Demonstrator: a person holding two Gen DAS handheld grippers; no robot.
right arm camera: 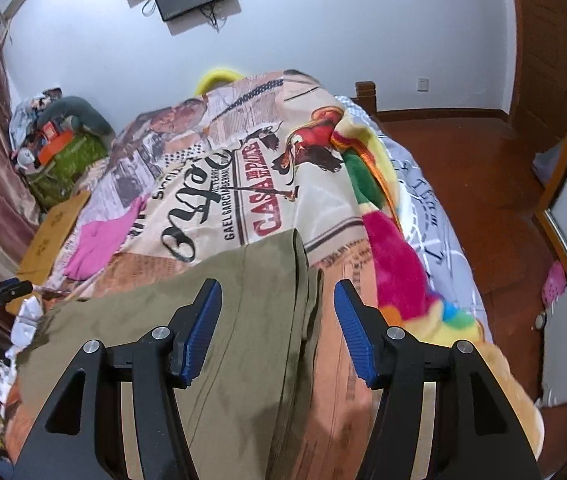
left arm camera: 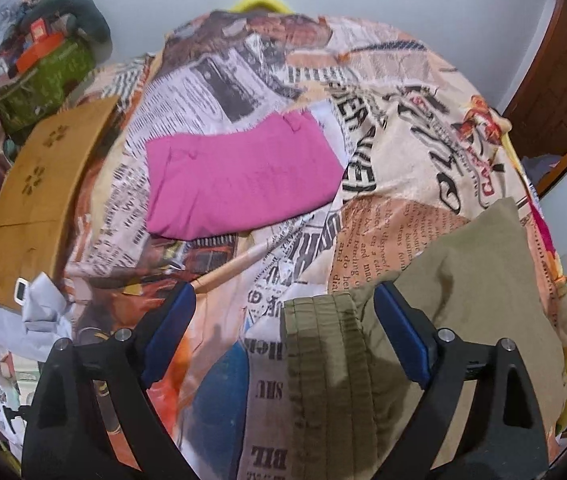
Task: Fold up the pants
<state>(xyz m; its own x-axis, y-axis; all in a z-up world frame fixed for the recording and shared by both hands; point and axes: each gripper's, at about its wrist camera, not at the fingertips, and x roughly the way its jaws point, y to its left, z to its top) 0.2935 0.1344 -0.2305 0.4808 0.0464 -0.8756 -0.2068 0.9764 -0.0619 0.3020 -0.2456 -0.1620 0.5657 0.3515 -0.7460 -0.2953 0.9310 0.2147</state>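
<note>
Jaws of both grippers, left gripper (left arm camera: 285,300) and right gripper (right arm camera: 277,296), apart, empty above olive pants (right arm camera: 243,300).

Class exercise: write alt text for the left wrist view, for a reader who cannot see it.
Olive pants lie on a bed covered by a newspaper-print sheet, their ribbed waistband between the blue pads of the left claw, whose jaws stand open and do not press the cloth. Further up the bed lies a folded pink garment, with a cardboard box at the left edge.
</note>
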